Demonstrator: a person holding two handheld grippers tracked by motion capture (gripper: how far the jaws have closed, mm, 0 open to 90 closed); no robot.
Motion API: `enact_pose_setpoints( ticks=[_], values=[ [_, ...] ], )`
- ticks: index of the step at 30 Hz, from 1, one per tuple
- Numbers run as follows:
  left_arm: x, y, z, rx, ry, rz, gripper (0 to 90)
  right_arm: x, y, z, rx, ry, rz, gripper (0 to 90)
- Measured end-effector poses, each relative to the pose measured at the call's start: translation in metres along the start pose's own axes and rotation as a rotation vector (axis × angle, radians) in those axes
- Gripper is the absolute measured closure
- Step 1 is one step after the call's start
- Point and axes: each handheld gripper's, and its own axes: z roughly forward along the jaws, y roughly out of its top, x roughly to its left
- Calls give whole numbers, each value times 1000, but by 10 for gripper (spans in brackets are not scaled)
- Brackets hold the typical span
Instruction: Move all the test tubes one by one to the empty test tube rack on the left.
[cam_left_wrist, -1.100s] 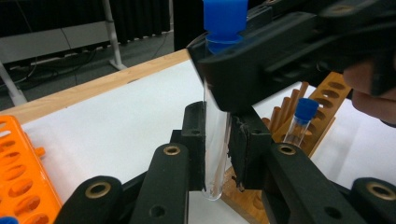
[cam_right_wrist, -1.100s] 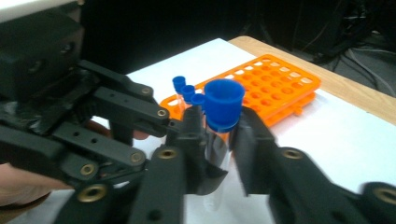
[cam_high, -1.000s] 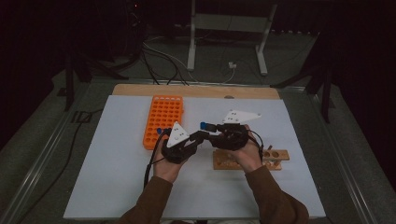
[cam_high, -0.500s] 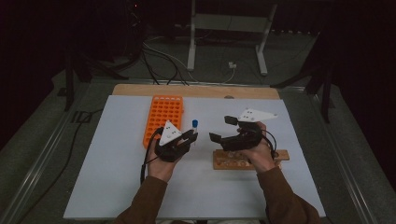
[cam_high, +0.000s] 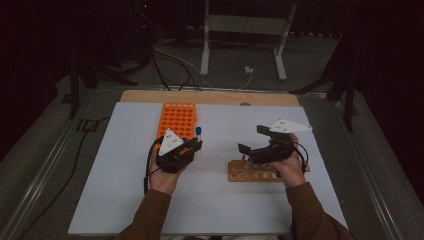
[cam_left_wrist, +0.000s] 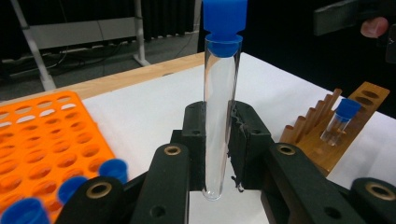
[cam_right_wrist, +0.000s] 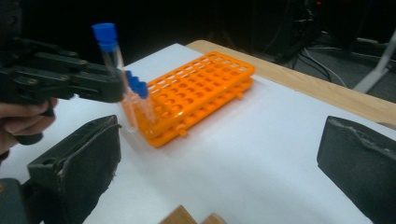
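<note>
1. The right gripper (cam_high: 253, 139) lets go of the test tube (cam_high: 198, 132); its jaws have just been opening, with nothing between them.
2. The two grippers, close together a second ago, are now well apart.
3. The left gripper (cam_high: 192, 144) now holds the tube alone, beside the orange rack (cam_high: 176, 117).

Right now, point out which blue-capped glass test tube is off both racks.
The clear blue-capped test tube clamped upright in the left gripper. The others stand in the orange plastic rack or the wooden rack.
</note>
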Motion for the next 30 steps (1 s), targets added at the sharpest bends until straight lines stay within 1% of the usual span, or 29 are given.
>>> enact_pose_setpoints(
  ticks=[9, 17, 22, 25, 30],
  values=[
    [13, -2, -15, -13, 28, -17, 783, -10, -9, -15, -17, -39, 20, 0],
    [24, -4, -26, -15, 48, -37, 782, -19, -17, -25, -32, -56, 46, 0],
    [32, -6, -32, -16, 75, -41, 782, -24, -23, -30, -38, -67, 64, 0],
    [38, -10, -35, -5, 98, -42, 782, -26, -26, -32, -43, -69, 76, 0],
    [46, -16, -41, -1, 128, -52, 782, -27, -29, -34, -54, -69, 89, 0]
  ],
)
